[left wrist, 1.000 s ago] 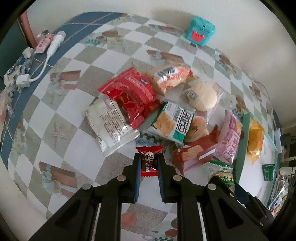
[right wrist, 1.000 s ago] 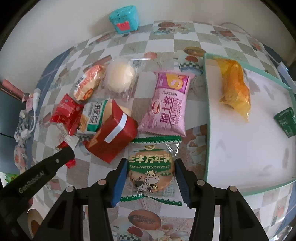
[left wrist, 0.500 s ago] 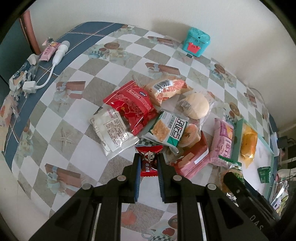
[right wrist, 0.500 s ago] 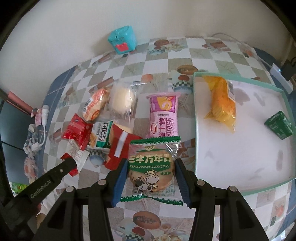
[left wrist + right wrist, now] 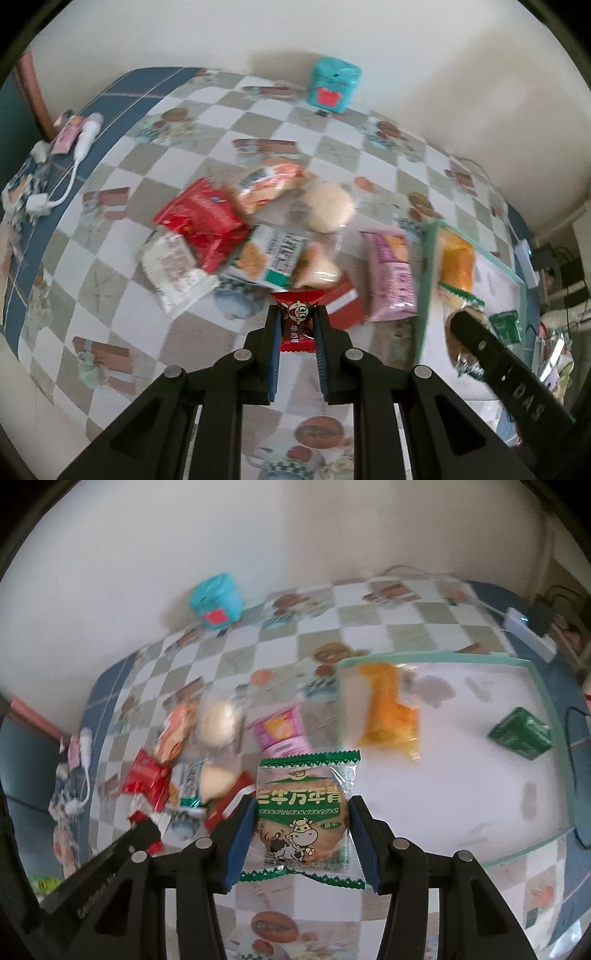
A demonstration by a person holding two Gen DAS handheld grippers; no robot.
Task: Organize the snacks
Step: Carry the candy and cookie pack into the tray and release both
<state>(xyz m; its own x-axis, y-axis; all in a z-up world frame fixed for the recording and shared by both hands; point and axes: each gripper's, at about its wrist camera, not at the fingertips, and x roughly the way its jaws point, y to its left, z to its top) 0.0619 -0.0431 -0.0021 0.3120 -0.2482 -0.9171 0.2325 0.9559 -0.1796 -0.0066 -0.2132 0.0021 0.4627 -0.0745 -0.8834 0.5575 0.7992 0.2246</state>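
My left gripper [image 5: 297,325] is shut on a small red candy packet [image 5: 296,323] and holds it above the checkered table. My right gripper [image 5: 303,823] is shut on a green-edged clear biscuit packet [image 5: 303,819] with a cow on it, raised above the table beside the tray. The white tray with a green rim [image 5: 554,716] lies at the right and holds an orange packet [image 5: 391,705] and a small green packet [image 5: 521,733]. A pile of snacks lies left of the tray: a red bag [image 5: 201,221], a white bag [image 5: 173,266], a pink bag [image 5: 391,273], a round bun [image 5: 327,212].
A teal toy box [image 5: 334,86] stands by the far wall. A white charger and cable [image 5: 74,158] lie at the table's left edge. A white power strip [image 5: 528,633] lies beyond the tray. My right gripper also shows in the left wrist view [image 5: 469,325].
Both grippers have risen and tilted up with their packets, so more wall shows. The right gripper has moved towards the tray. The view is blurred by motion.
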